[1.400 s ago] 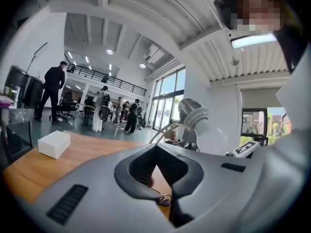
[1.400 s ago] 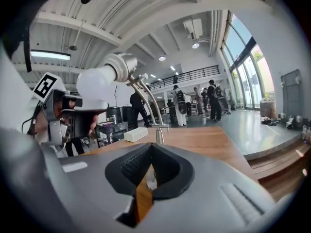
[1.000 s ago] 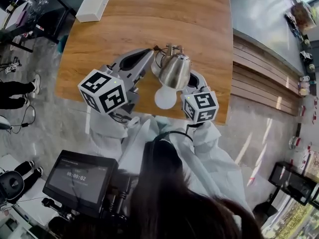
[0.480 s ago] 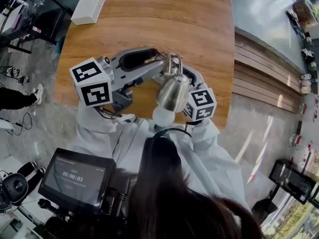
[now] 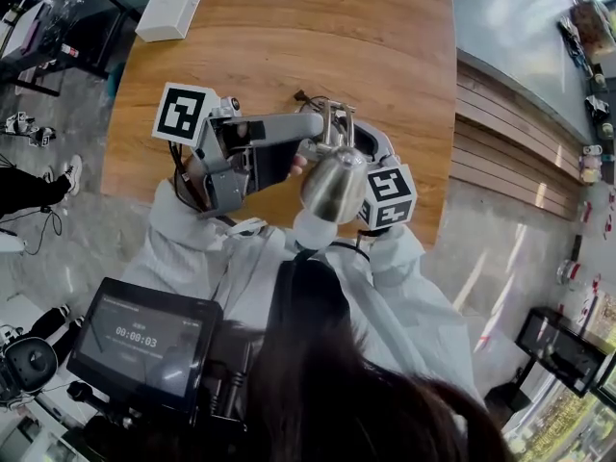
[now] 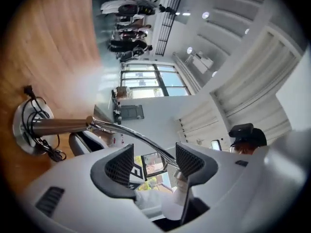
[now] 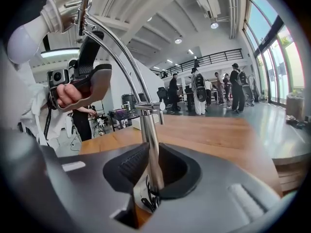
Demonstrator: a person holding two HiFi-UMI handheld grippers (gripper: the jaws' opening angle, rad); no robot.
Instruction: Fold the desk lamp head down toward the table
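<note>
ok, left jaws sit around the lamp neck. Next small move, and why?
Probably close the left gripper on the curved neck and press the lamp head down: its jaws are opening with the neck loose between them, the head sits high, and the right gripper clamps the pole.

Table [image 5: 289,56]: open wood beyond the lamp [image 5: 335,186], out to white box [image 5: 171,5] at far left corner. Obstacles near edge: lamp's upright post [image 7: 148,140], curved neck [image 6: 134,133], cord [image 6: 51,152] coiled at base.

Wooden table [image 5: 289,46] fills the upper frame — white box [image 5: 171,5] at its upper-left corner, desk lamp [image 5: 335,186] standing on its round base [image 6: 19,130], black cord [image 6: 48,149] alongside.
</note>
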